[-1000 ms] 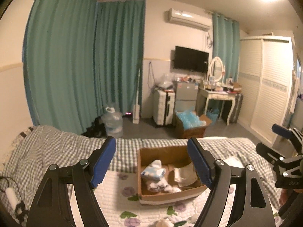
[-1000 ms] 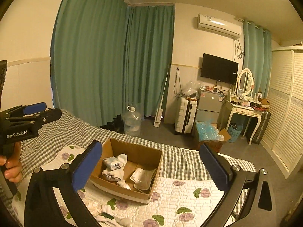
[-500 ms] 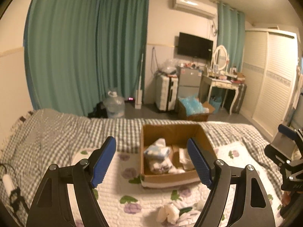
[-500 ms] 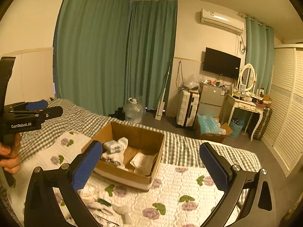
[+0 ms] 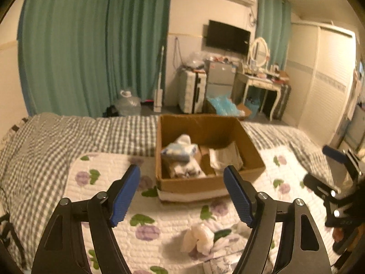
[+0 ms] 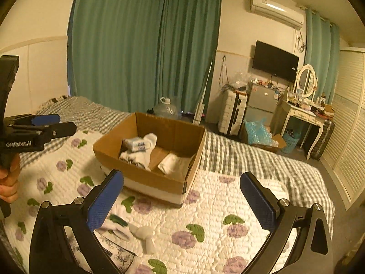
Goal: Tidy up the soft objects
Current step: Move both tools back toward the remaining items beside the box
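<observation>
The left gripper (image 5: 181,196) and right gripper (image 6: 181,199) hover above the quilt (image 6: 205,205), jaws spread wide, holding nothing. Just below, loose white socks (image 5: 198,239) lie limp: light, compressible, best pinched mid-bundle. Beyond, the cardboard box (image 6: 148,179) holds folded socks.

A bed (image 6: 262,157) covered by a grey-and-white checked blanket (image 5: 68,134), with a white quilt printed with purple flowers and green leaves (image 6: 205,207) spread over its near part. An open cardboard box (image 6: 159,182) sits on the quilt, its far edge reaching the checked blanket. On the quilt on the near side of the box lies a small loose heap of soft pale items, among them a cream bundle (image 5: 199,239) and a white rolled piece (image 6: 146,237) beside flower-patterned cloth (image 6: 118,254).
</observation>
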`<state>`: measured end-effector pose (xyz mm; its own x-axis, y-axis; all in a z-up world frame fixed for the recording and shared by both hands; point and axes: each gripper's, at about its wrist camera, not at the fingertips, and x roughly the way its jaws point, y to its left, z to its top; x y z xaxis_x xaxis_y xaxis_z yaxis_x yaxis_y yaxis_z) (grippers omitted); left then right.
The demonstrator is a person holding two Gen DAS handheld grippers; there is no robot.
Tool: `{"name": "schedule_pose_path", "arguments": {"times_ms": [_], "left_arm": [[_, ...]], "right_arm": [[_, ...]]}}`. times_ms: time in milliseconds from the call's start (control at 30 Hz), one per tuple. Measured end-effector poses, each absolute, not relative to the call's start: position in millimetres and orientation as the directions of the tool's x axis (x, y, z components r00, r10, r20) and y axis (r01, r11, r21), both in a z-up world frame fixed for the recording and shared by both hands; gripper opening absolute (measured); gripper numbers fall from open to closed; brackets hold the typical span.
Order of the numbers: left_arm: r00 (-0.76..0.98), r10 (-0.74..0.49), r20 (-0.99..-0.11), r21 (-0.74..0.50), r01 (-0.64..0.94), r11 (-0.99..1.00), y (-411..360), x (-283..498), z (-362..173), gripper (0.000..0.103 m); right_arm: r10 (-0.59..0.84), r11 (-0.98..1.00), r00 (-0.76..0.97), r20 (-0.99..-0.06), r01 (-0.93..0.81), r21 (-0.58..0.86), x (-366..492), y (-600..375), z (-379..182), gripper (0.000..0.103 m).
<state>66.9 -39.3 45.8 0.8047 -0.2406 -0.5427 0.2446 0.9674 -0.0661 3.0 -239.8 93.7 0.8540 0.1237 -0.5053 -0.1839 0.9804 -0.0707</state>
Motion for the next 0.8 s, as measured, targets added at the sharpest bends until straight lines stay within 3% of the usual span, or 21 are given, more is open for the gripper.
{"name": "schedule_pose_path", "arguments": {"times_ms": [200, 300, 800], "left_arm": [[0.761, -0.255, -0.596, -0.035, 0.293, 0.955, -53.7, 66.2, 16.7, 0.067], [0.734, -0.274, -0.621, -0.05, 0.311, 0.949, -55.7, 68.3, 5.9, 0.061], [0.594, -0.305, -0.744, -0.06, 0.395, 0.917, -67.9, 75.3, -50.5, 0.061]], "right_arm": [[0.138, 0.977, 0.821, -0.555, -0.204, -0.058, 15.4, -237.5, 64.3, 0.096], [0.145, 0.974, 0.798, -0.585, -0.22, -0.059, 21.8, -233.9, 47.5, 0.092], [0.172, 0.949, 0.651, -0.74, -0.311, -0.054, 40.9, -225.4, -33.5, 0.082]]}}
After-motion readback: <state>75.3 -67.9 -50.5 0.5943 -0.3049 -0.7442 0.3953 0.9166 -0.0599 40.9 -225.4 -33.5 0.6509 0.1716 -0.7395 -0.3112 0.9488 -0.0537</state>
